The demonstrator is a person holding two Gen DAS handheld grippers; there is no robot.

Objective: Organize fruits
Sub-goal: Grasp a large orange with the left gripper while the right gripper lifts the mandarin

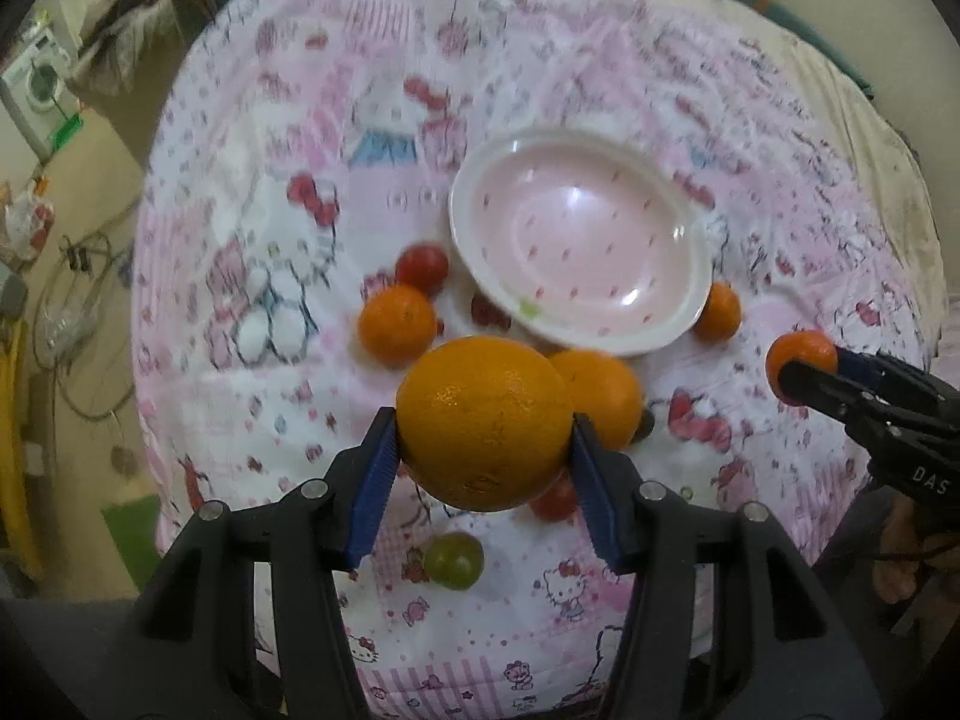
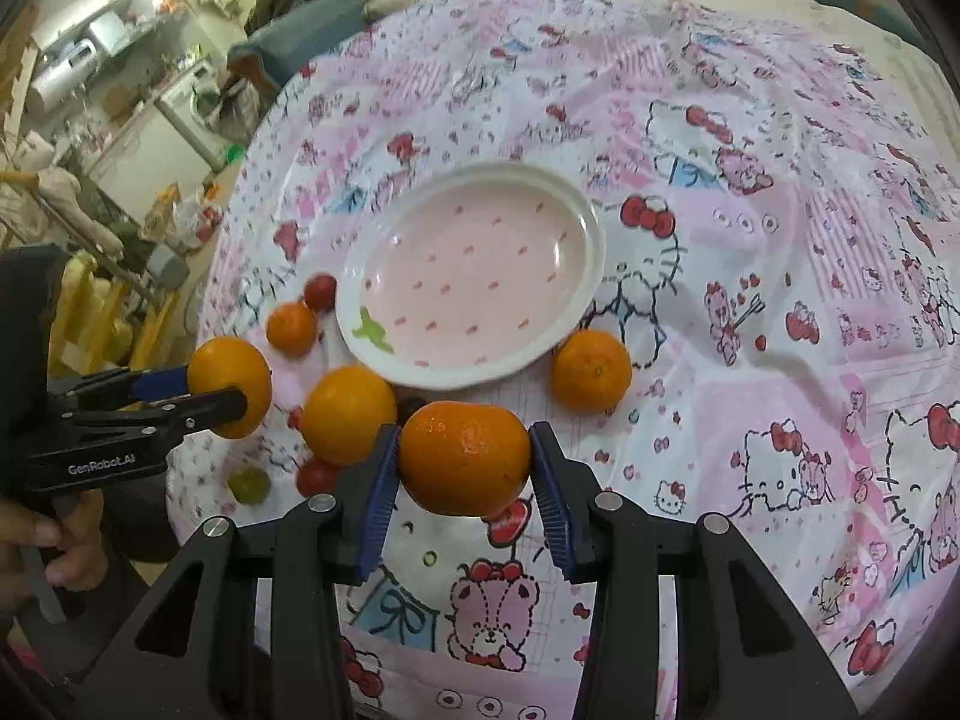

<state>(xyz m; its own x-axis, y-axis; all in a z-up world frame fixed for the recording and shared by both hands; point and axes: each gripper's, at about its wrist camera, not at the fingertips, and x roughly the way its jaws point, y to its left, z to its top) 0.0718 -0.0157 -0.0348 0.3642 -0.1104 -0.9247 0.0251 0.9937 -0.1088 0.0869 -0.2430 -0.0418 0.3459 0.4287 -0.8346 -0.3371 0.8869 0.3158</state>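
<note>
Blue pads of the left gripper [image 1: 485, 438] clamp a large orange [image 1: 483, 423], lifted clear of the cloth. At its three o'clock the right gripper [image 2: 463, 459] clenches a mandarin [image 2: 463, 457]. Both fruits hang at about six o'clock of the empty pink plate [image 1: 660, 342], with loose oranges and cherry tomatoes ringing its near rim. Picking looks done; next, each should carry over the plate, lower, then release.

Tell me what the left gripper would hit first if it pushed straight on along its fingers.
Probably the loose orange on the tablecloth, just behind the orange the left gripper holds. A red tomato also lies below; depth is unclear.
</note>
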